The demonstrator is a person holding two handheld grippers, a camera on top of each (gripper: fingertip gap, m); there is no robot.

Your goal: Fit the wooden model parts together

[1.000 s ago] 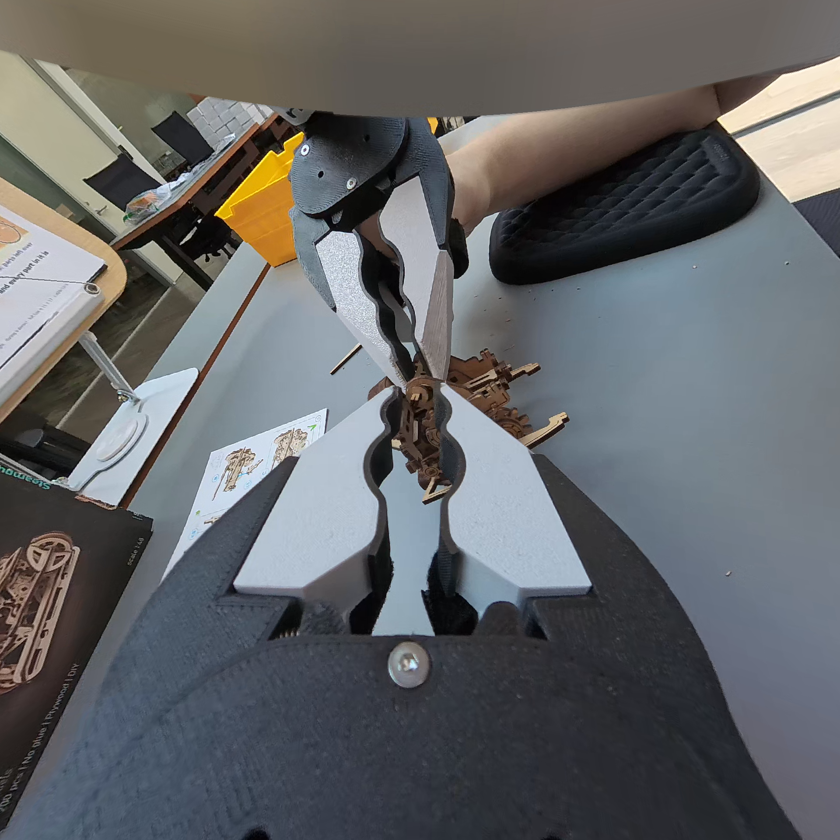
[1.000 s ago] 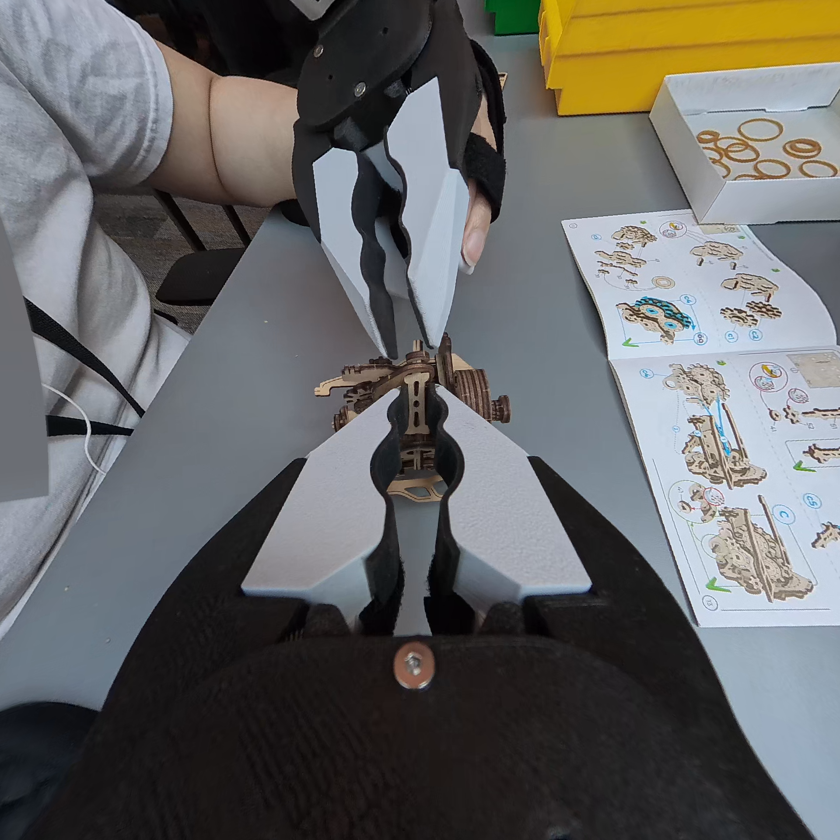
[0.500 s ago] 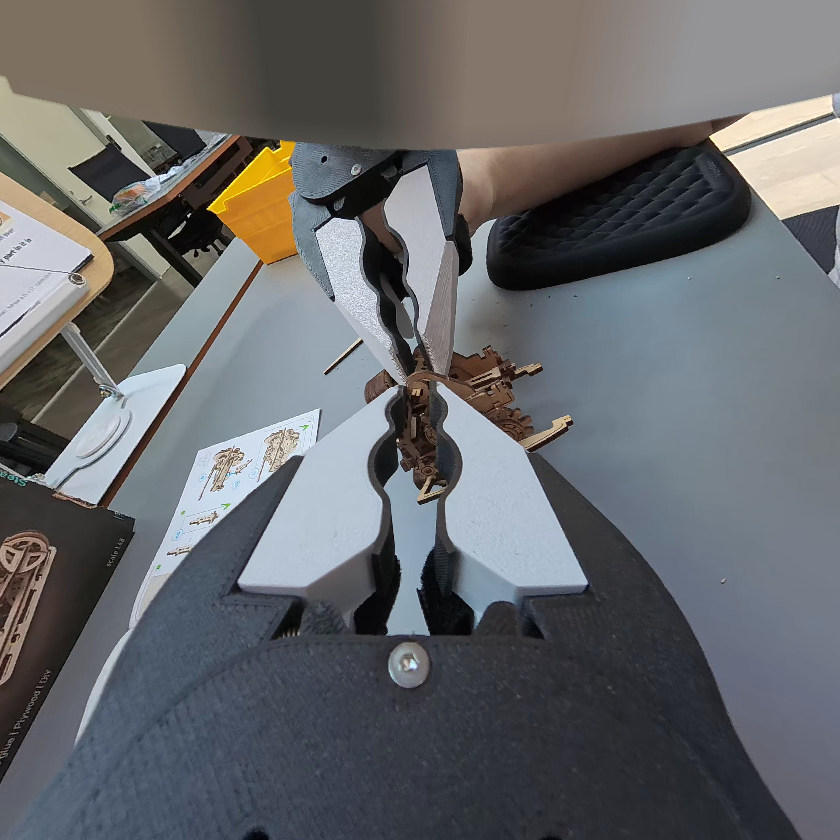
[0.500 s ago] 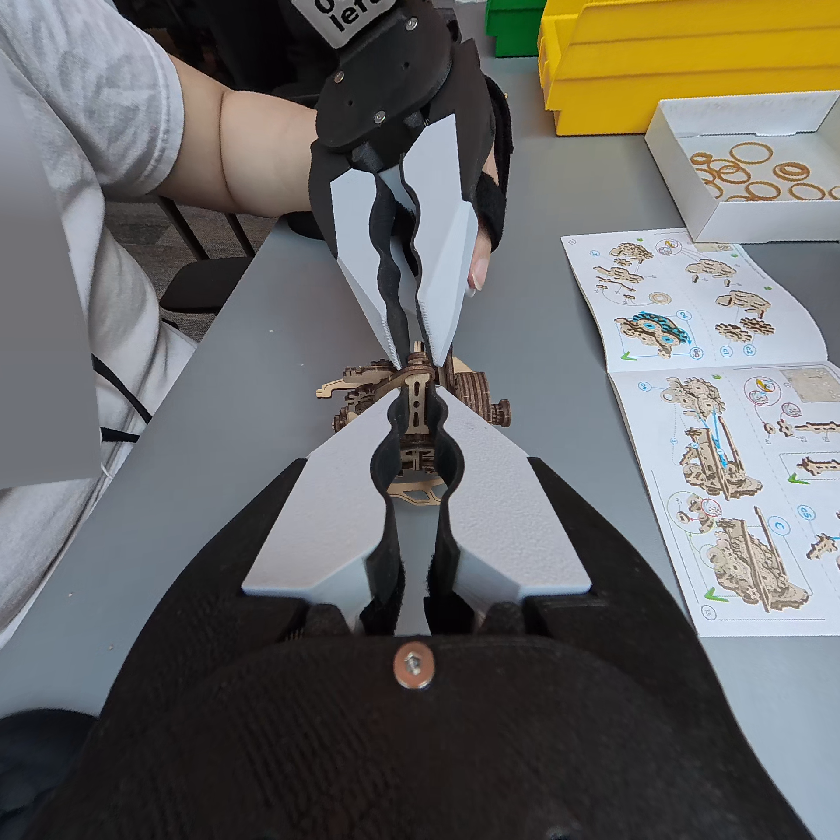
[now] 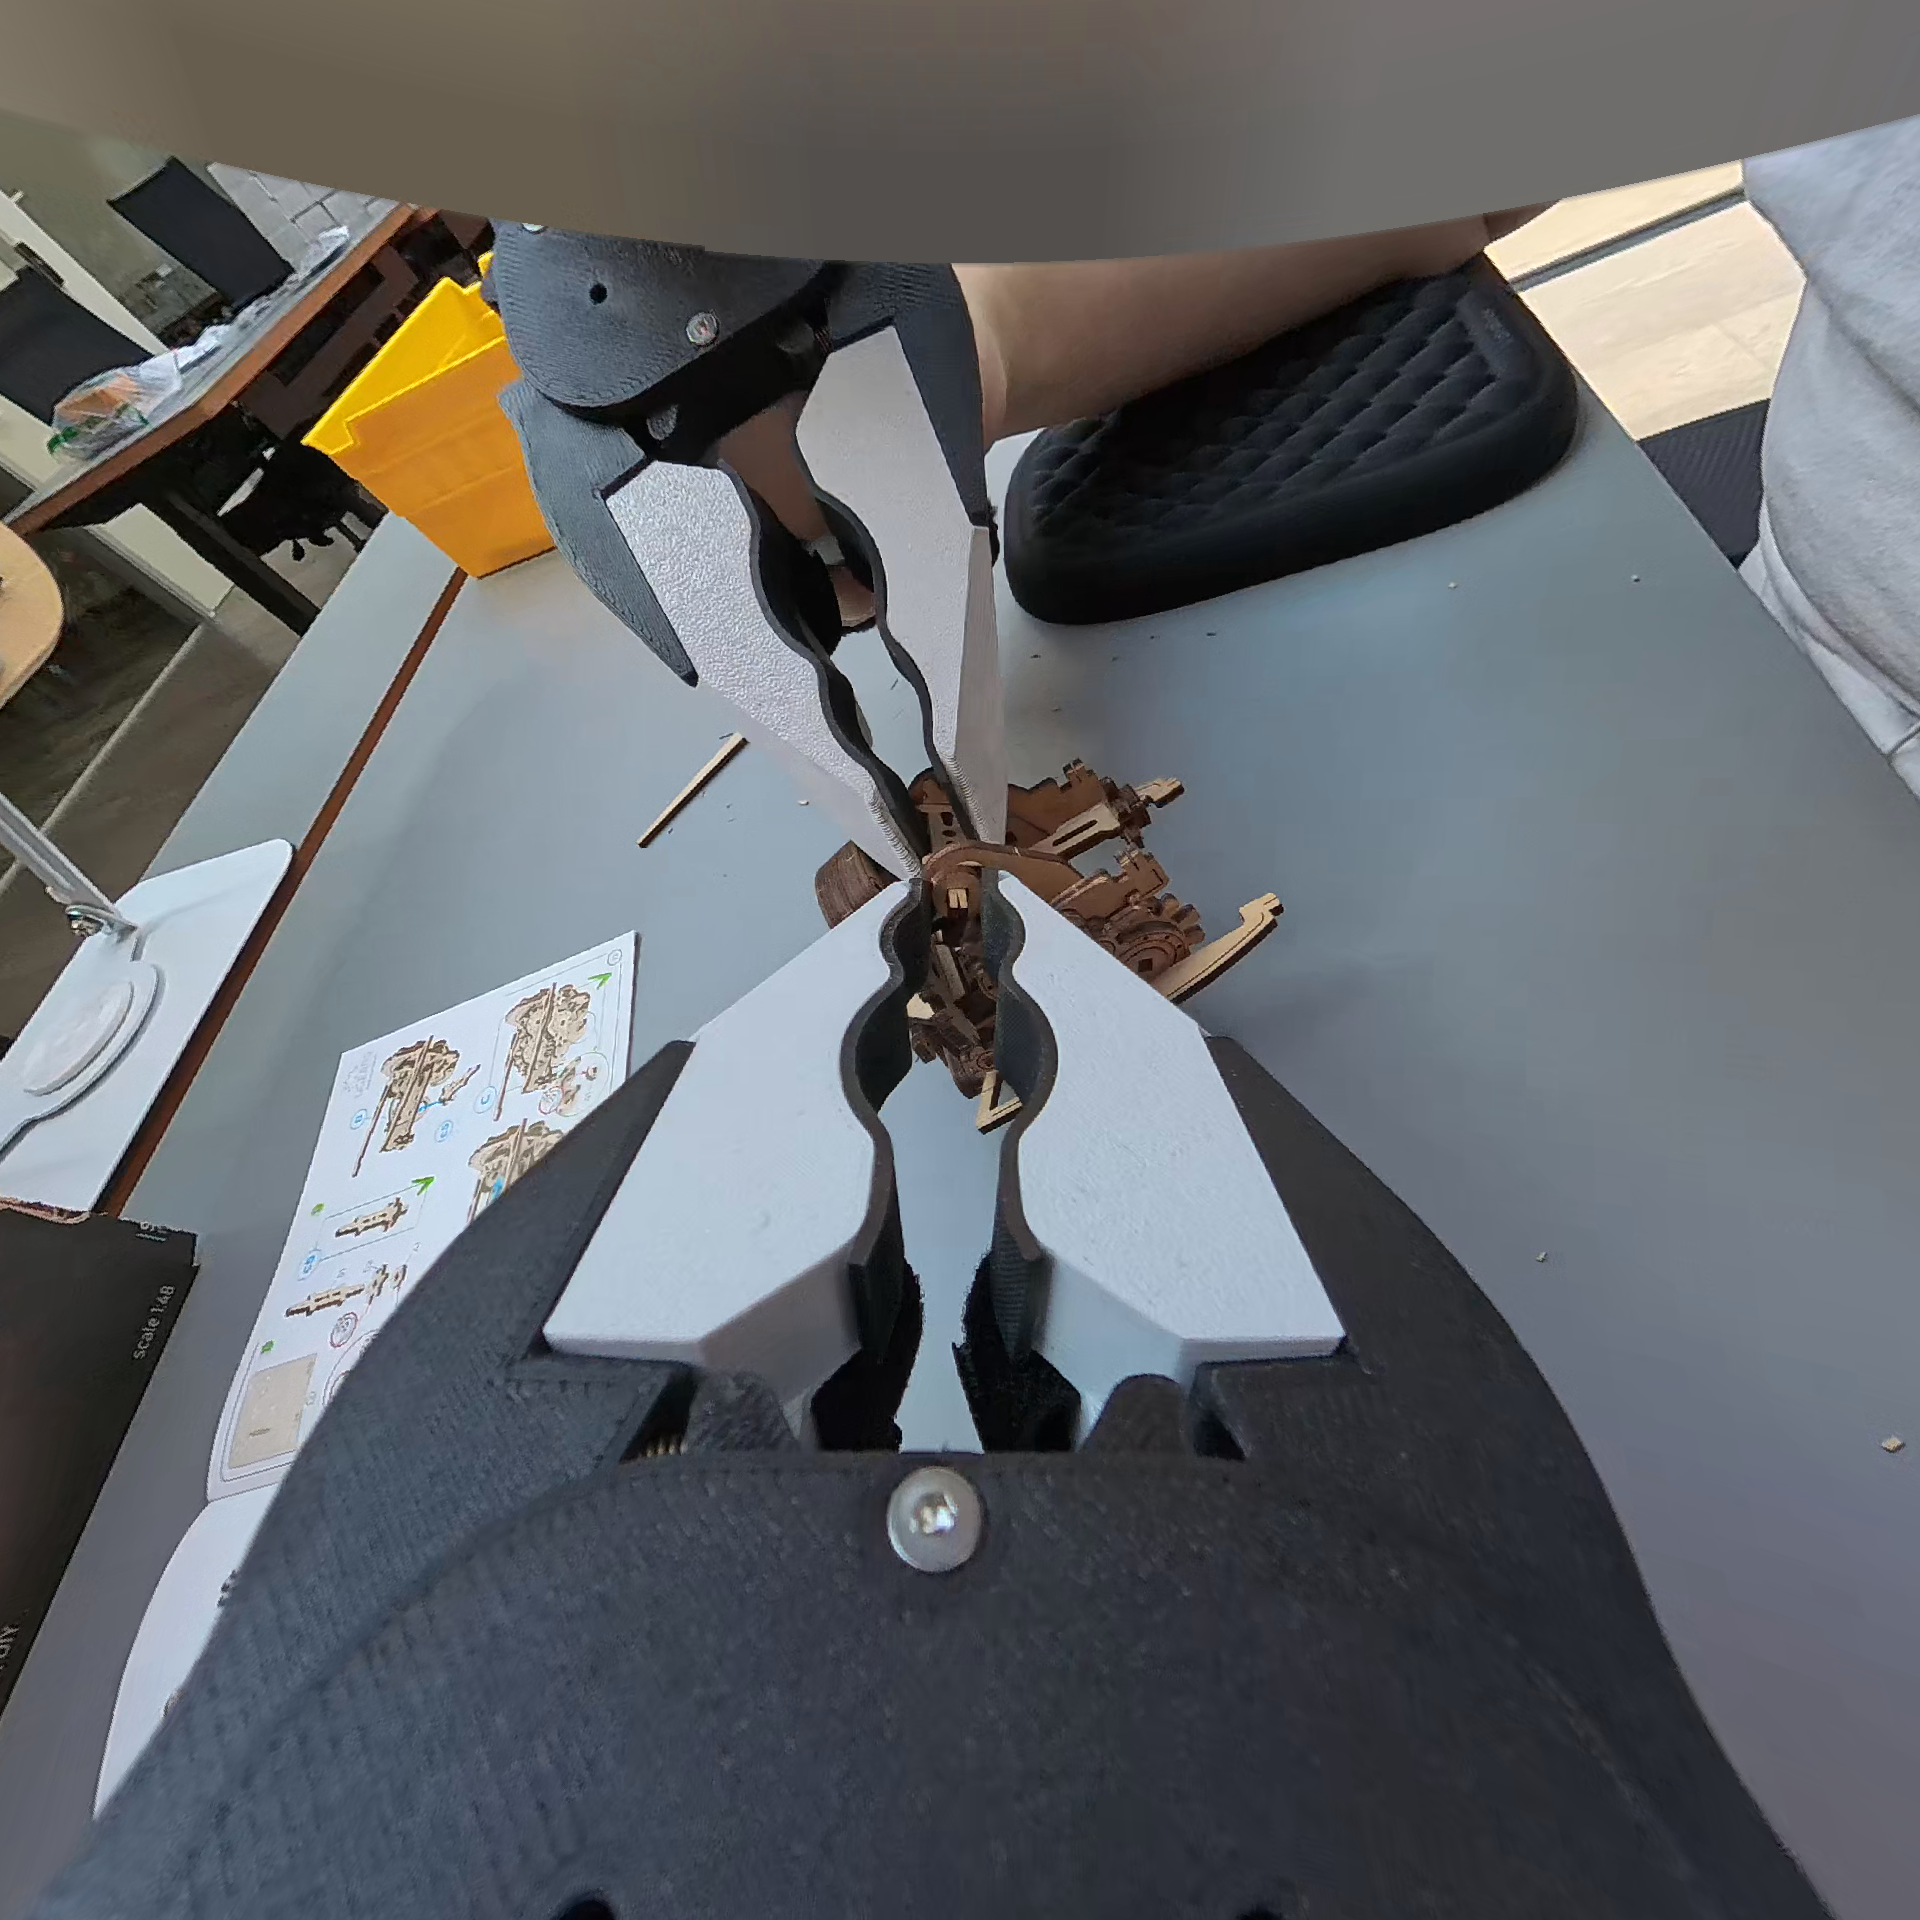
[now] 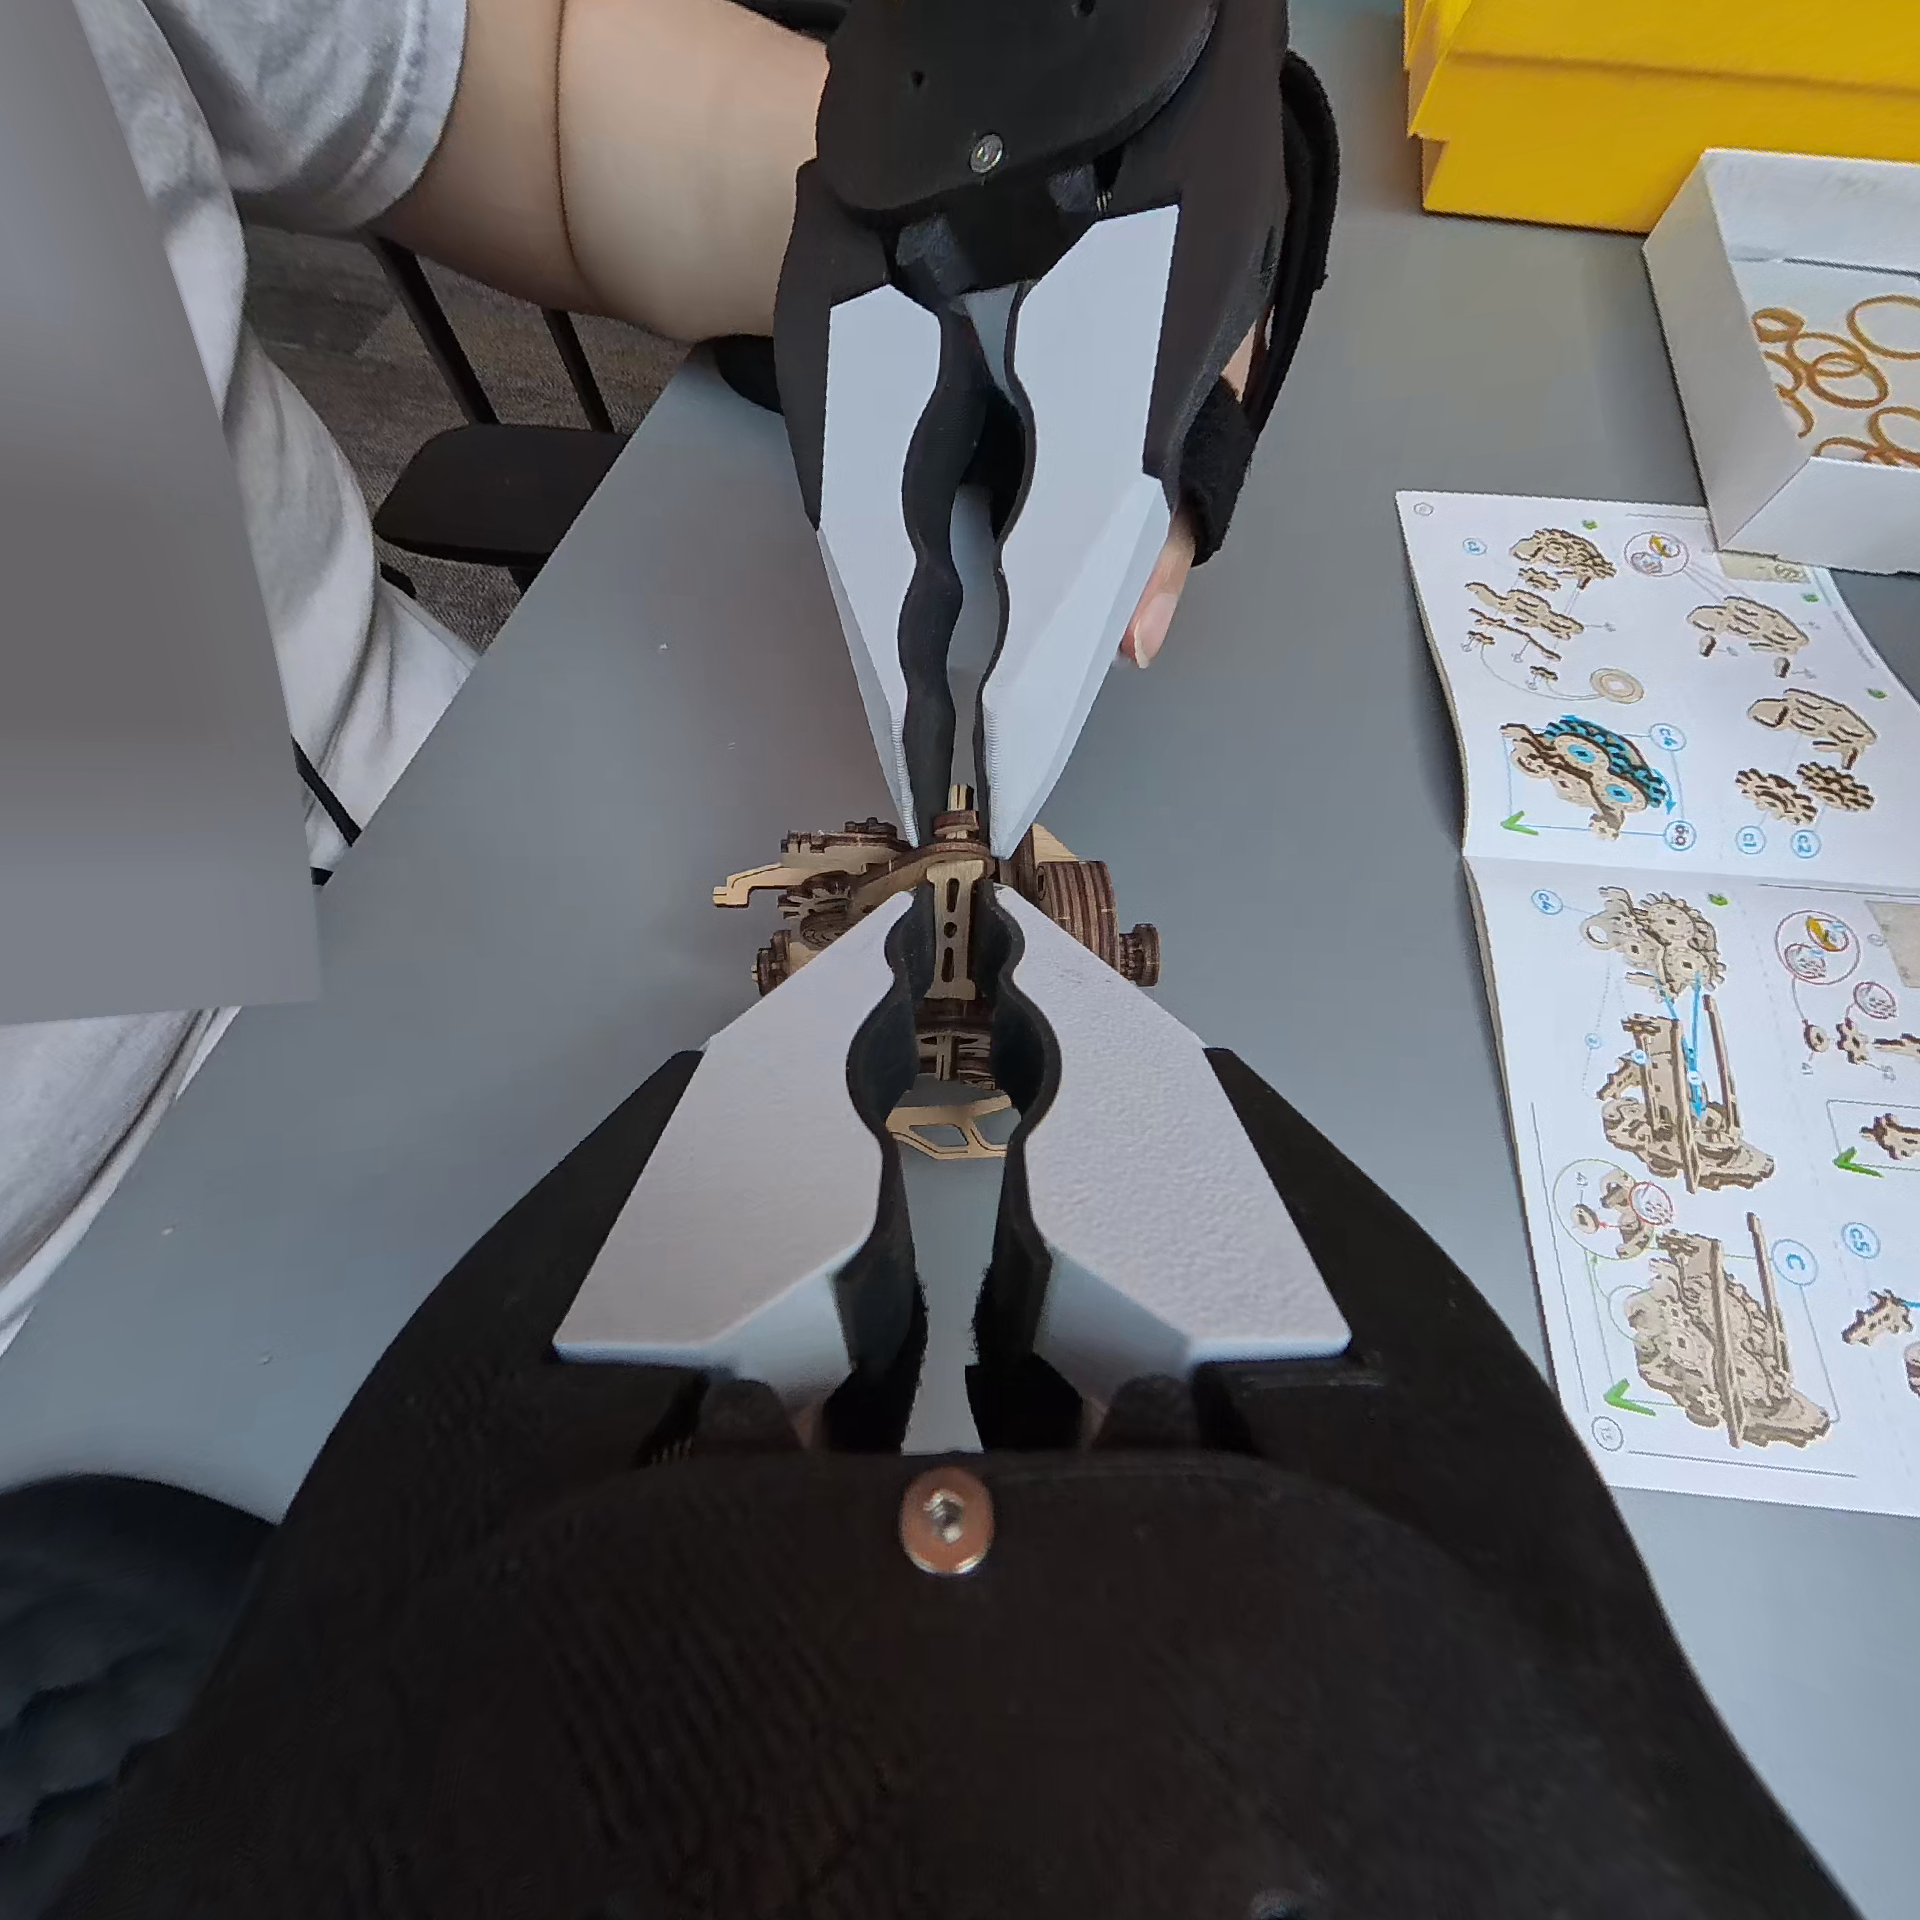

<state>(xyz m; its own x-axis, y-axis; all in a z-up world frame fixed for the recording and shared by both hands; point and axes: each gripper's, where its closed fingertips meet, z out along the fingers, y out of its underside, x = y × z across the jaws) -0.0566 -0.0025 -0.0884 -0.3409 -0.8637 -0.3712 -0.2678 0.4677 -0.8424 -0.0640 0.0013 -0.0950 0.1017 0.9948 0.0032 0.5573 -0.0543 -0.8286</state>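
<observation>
A small brown wooden model (image 5: 1091, 883) of gears and slats sits low over the grey table (image 5: 1455, 935); it also shows in the right wrist view (image 6: 1070, 894). My left gripper (image 5: 954, 909) is shut on a thin upright part of the model from the near side. My right gripper (image 6: 951, 899) is shut on a pierced wooden slat of the same model. Each gripper meets the other tip to tip over the model: the right one (image 5: 940, 847) comes down from above in the left view, the left one (image 6: 951, 821) in the right view.
An instruction sheet (image 6: 1662, 935) lies right of the model, also in the left view (image 5: 468, 1091). A white box of wooden rings (image 6: 1818, 364) and yellow bins (image 6: 1662, 104) stand behind it. A black cushion (image 5: 1299, 447), a loose wooden stick (image 5: 691, 790), a black box (image 5: 73, 1403). The tips of both grippers are at nearly the same place.
Both grippers have stayed shut on the model. The left gripper has swung more upright and square to the right one; the model has hardly moved.
</observation>
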